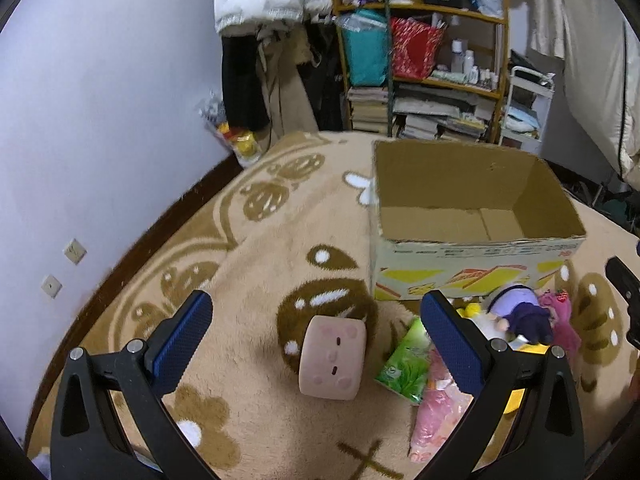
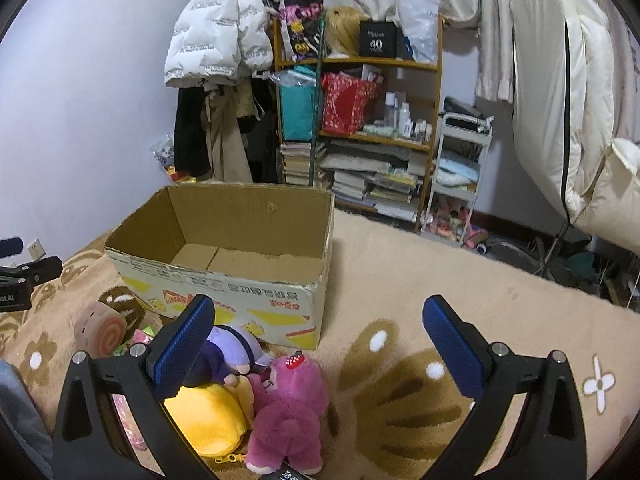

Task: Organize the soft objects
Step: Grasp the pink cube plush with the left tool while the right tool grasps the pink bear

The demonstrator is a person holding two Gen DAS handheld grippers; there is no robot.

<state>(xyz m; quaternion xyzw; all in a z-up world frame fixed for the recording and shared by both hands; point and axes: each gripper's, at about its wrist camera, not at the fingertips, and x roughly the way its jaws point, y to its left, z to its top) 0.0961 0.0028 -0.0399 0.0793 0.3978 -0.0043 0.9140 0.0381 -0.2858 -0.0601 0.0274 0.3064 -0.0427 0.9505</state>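
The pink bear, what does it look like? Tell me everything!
The pink bear is fuzzy magenta plush with a small red strawberry patch near its head. It lies slumped on the rug, in front of the box, pressed against the yellow toy and the purple doll. No gripper touches it.

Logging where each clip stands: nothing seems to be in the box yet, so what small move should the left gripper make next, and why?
Probably lower the left gripper onto the pink roll plush and close. Its jaws are open and empty, and the plush lies on the rug right between them, apart from the toy pile. The cardboard box just beyond shows only bare floor.
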